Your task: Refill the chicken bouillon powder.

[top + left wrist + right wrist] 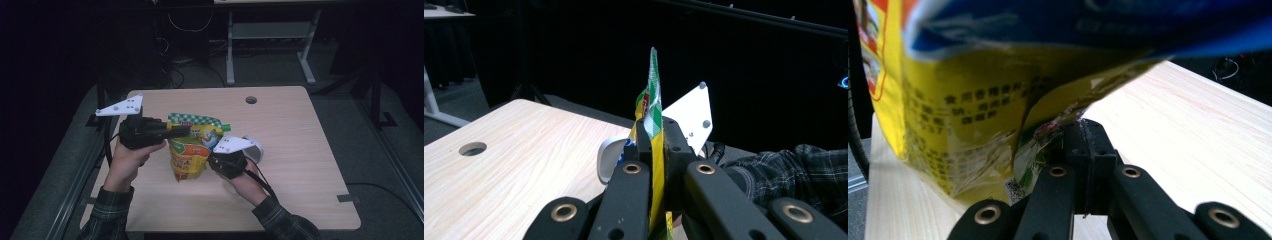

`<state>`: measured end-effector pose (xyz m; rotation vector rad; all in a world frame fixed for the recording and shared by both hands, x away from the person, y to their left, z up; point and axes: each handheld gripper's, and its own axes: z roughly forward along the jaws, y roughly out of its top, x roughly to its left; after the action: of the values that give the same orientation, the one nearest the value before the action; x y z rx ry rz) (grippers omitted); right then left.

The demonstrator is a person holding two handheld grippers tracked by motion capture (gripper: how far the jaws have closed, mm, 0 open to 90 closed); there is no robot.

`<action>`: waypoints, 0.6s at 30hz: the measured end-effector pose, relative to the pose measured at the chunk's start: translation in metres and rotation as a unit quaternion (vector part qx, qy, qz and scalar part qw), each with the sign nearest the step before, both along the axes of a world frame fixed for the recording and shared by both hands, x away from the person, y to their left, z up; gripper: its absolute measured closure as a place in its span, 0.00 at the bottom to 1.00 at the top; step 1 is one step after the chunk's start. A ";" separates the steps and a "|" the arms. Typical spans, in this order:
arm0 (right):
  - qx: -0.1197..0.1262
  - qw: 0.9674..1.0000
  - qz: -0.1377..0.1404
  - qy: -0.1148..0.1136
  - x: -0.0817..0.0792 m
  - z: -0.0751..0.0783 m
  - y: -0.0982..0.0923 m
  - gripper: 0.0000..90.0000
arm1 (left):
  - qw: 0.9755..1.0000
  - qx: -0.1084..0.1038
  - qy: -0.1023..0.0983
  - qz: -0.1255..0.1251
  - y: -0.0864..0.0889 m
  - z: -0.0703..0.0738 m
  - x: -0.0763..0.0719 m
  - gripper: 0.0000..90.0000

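Note:
A yellow snack bag [187, 152] with a green checked top seal hangs above the wooden table [300, 160], held between both grippers. My left gripper [181, 131] comes in from the left and is shut on the bag's upper edge. In the left gripper view the thin bag edge [654, 105] stands upright between the closed jaws of my left gripper [655, 142]. My right gripper [210, 159] is shut on the bag's right side, lower down. The right gripper view has my right gripper [1082, 131] pinching a crumpled fold of the bag [973, 100], which bulges overhead.
A white bowl-like object [256, 148] sits on the table just behind the right gripper, also the white object [608, 159] past the left jaws. A round cable hole [251, 100] is near the table's far edge. Desk legs and cables stand on the floor beyond.

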<state>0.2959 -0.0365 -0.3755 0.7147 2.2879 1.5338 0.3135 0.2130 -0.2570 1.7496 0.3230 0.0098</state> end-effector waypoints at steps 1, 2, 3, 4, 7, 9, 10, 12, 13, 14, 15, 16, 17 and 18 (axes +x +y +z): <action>0.001 1.000 0.002 0.000 -0.001 0.000 0.001 1.00 | 1.000 -0.002 0.002 0.000 0.000 0.001 0.000 1.00; 0.001 1.000 0.005 -0.002 -0.002 0.000 0.002 1.00 | 1.000 -0.004 0.002 0.000 0.000 0.002 0.000 1.00; 0.000 1.000 0.007 -0.004 -0.003 0.000 0.003 1.00 | 1.000 -0.003 0.000 -0.002 0.000 0.003 0.000 1.00; 0.000 1.000 0.010 -0.005 -0.004 0.000 0.004 1.00 | 1.000 -0.004 0.001 -0.002 0.000 0.003 -0.001 1.00; -0.003 1.000 0.016 -0.017 -0.008 0.000 0.009 1.00 | 1.000 -0.009 0.002 -0.007 0.000 0.005 -0.001 1.00; -0.004 1.000 0.018 -0.019 -0.010 -0.001 0.011 1.00 | 1.000 -0.009 0.000 -0.008 -0.002 0.006 -0.002 1.00; -0.004 1.000 0.020 -0.021 -0.011 -0.001 0.012 1.00 | 1.000 -0.007 -0.001 -0.009 -0.003 0.006 -0.002 1.00; -0.005 1.000 0.023 -0.019 -0.014 -0.002 0.015 1.00 | 1.000 -0.007 -0.001 -0.009 -0.004 0.006 -0.002 1.00; -0.004 0.999 0.024 -0.023 -0.014 -0.002 0.016 1.00 | 1.000 -0.007 0.000 -0.010 -0.004 0.007 -0.002 1.00; -0.002 0.999 0.025 -0.024 -0.015 -0.002 0.018 1.00 | 1.000 -0.007 0.001 -0.010 -0.005 0.007 -0.003 1.00; -0.002 0.999 0.028 -0.029 -0.016 -0.003 0.019 1.00 | 1.000 -0.008 0.001 -0.011 -0.005 0.007 -0.003 1.00; -0.001 0.999 0.030 -0.030 -0.017 -0.003 0.021 1.00 | 1.000 -0.007 0.002 -0.012 -0.006 0.007 -0.003 1.00; -0.001 0.999 0.031 -0.033 -0.017 -0.003 0.022 1.00 | 1.000 -0.007 0.002 -0.012 -0.007 0.008 -0.003 1.00; -0.001 0.999 0.030 -0.035 -0.018 -0.004 0.023 1.00 | 1.000 -0.006 0.002 -0.012 -0.007 0.008 -0.003 1.00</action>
<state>0.2777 -0.0134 -0.3791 0.5878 2.2792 1.5566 0.3101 0.2057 -0.2494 1.7424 0.3052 -0.0135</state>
